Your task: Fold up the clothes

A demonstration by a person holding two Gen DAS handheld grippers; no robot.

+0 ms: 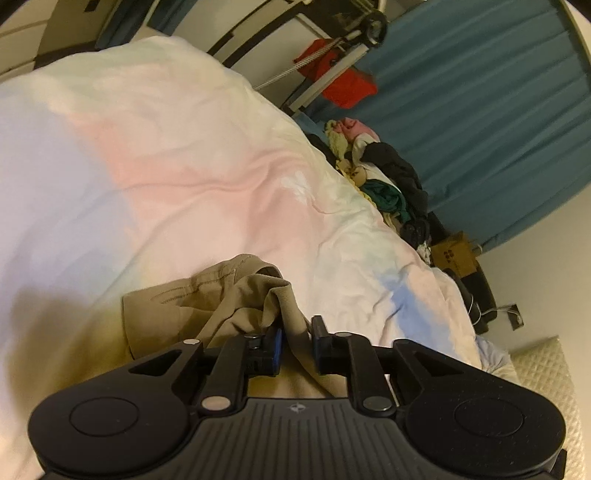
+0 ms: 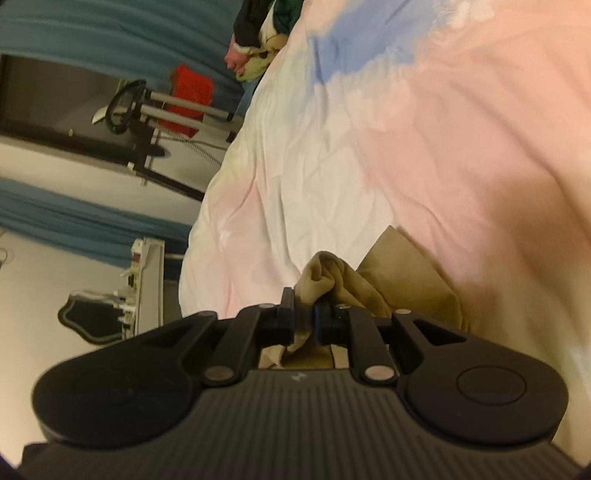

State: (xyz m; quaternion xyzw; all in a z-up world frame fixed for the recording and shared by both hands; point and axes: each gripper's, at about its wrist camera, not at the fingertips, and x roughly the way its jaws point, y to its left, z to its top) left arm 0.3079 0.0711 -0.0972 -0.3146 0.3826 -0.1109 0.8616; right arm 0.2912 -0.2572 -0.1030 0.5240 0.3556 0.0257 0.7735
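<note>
A tan garment (image 1: 207,295) lies bunched on the pastel bed cover (image 1: 166,166). My left gripper (image 1: 296,334) is shut on a fold of its fabric, which runs between the two fingers and back under the gripper body. In the right wrist view the same tan garment (image 2: 402,273) spreads to the right on the bed cover (image 2: 424,129). My right gripper (image 2: 303,312) is shut on a gathered knot of that cloth, which bulges up above the fingertips. The part of the garment beneath both grippers is hidden.
A pile of mixed clothes (image 1: 384,173) sits at the bed's far edge, also seen as the pile (image 2: 255,33). Teal curtains (image 1: 480,110), a metal frame with red cloth (image 1: 343,81), a cardboard box (image 1: 454,254) and a quilted pillow (image 1: 543,373) surround the bed.
</note>
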